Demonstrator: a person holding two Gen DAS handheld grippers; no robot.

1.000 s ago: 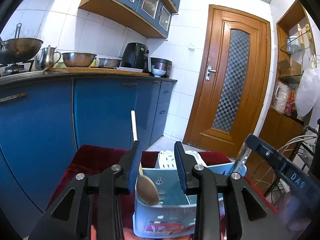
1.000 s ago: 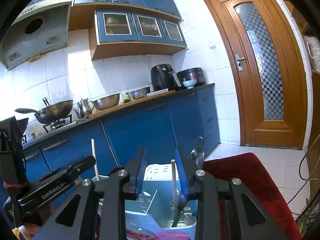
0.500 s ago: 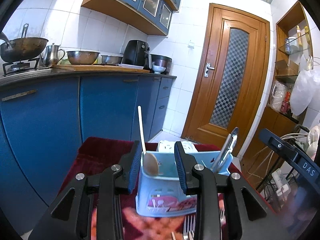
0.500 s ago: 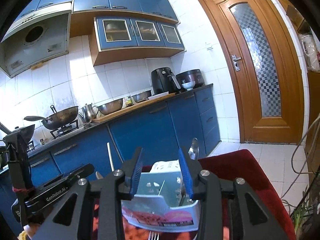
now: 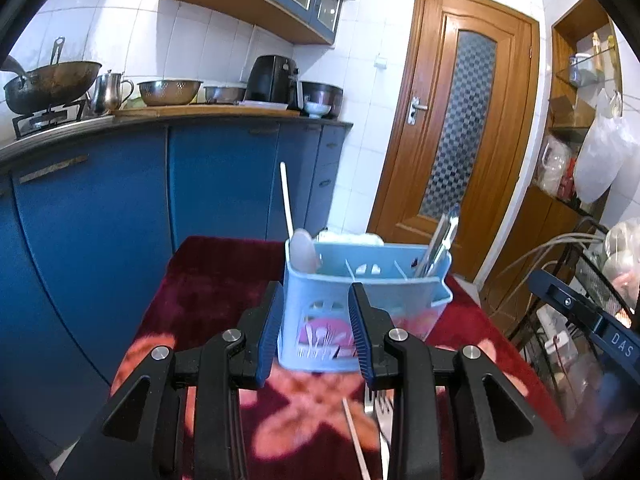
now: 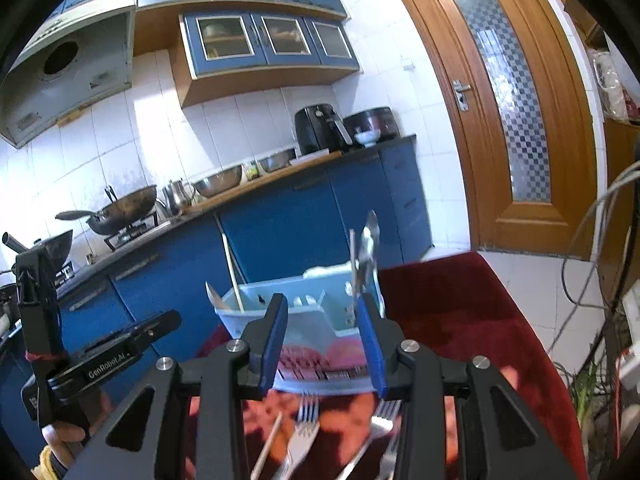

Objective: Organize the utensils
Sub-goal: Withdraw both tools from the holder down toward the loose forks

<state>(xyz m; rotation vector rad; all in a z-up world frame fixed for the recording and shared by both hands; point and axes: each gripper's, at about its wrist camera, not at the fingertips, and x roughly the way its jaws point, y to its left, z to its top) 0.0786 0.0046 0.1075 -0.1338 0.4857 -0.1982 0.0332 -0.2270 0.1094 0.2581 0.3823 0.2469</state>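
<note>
Left claw (image 5: 314, 330) part open, nothing between its jaws. Right claw (image 6: 322, 342) has just been opening, also part open and empty. Both hover short of the blue caddy (image 5: 360, 304) on the red-clothed surface (image 5: 212, 280). Caddy holds 1 wooden spoon (image 5: 302, 250) at left, metal utensils (image 5: 438, 246) at right. 2 forks (image 6: 304, 428) and 1 chopstick (image 6: 268, 446) lie loose on the cloth near the claws.

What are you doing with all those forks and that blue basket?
Sorting cutlery. A person holds a hand-held gripper in each hand; the left one and right one are both empty. The blue basket on the red cloth already holds a wooden spoon. Forks still lie in front of it.
</note>
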